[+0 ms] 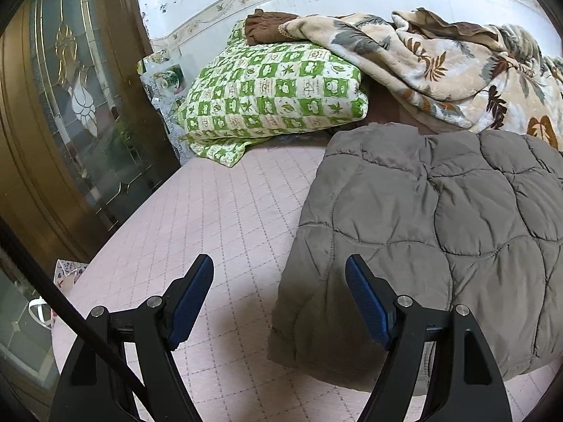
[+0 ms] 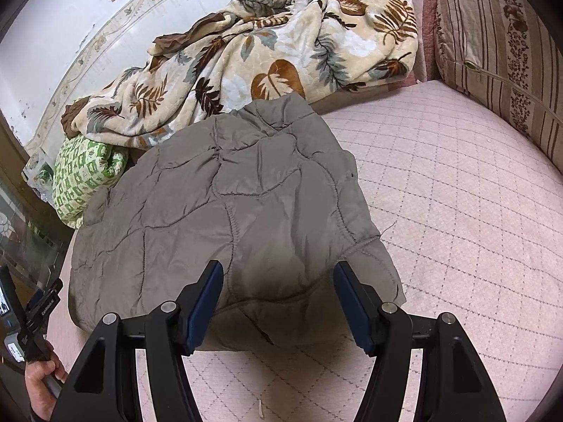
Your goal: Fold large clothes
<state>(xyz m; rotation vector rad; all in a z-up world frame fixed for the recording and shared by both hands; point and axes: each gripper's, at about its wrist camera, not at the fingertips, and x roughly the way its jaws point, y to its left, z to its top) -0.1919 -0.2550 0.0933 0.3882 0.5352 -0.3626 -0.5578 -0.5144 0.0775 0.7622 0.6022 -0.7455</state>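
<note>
A grey-brown quilted jacket (image 1: 432, 232) lies folded into a compact bundle on the pink quilted bed cover (image 1: 211, 211). It also shows in the right wrist view (image 2: 228, 204), in the middle of the cover (image 2: 457, 193). My left gripper (image 1: 279, 270) is open and empty, above the bed at the jacket's left edge. My right gripper (image 2: 278, 274) is open and empty, hovering over the jacket's near edge. The left gripper's body and the hand holding it show at the lower left of the right wrist view (image 2: 35, 316).
A leaf-print blanket (image 2: 264, 59) is heaped along the wall behind the jacket. A green checked pillow (image 1: 271, 98) lies at the back left. A striped cushion (image 2: 503, 52) sits at the right. A wood and glass door (image 1: 70, 105) stands left of the bed.
</note>
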